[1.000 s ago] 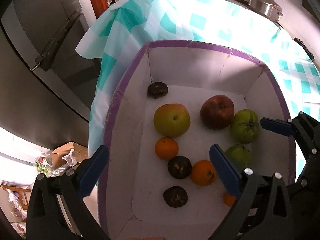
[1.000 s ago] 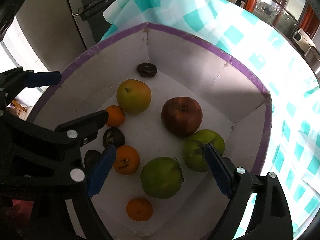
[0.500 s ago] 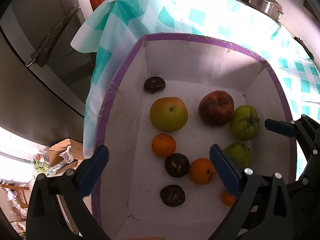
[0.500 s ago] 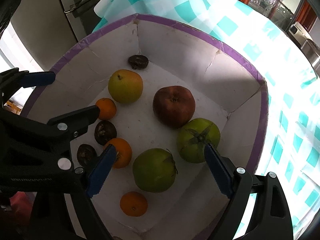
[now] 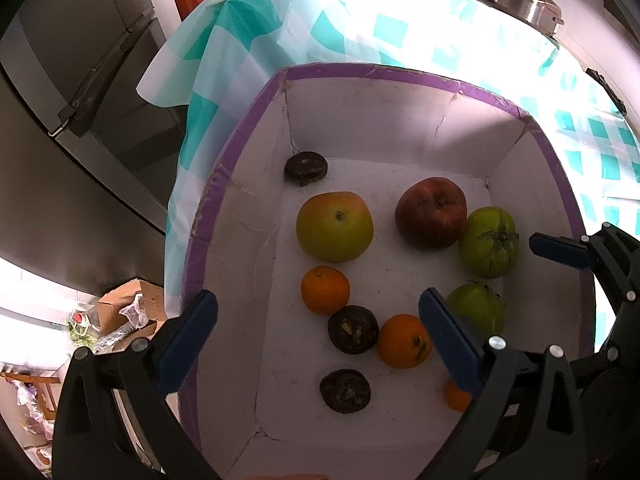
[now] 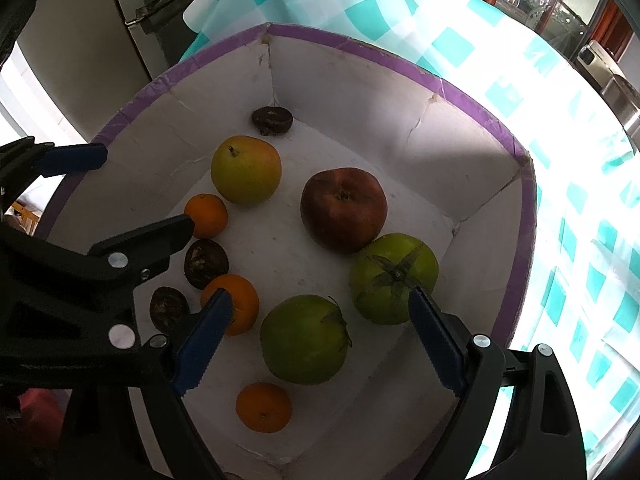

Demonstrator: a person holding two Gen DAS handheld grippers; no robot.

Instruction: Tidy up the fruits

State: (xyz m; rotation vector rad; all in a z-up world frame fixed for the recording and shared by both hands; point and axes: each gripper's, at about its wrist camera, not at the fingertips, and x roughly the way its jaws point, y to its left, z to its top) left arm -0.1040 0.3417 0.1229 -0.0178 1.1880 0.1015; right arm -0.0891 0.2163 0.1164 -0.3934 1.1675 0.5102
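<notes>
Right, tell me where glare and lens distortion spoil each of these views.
Left wrist view: the checked tablecloth burns out to white at upper right, and the fisheye bows the purple-edged box rim. Right wrist view: the cloth washes out along the right side, and the frame corners go dark; the fruit inside stays sharp and evenly lit.

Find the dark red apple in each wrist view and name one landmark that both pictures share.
Left wrist view: the dark red apple lies right of centre on the box floor, touching a green fruit on its right.
Right wrist view: the dark red apple lies near the centre, with that green fruit below and to its right.
Shared landmark: the small dark fruit alone in the box's far corner.
</notes>
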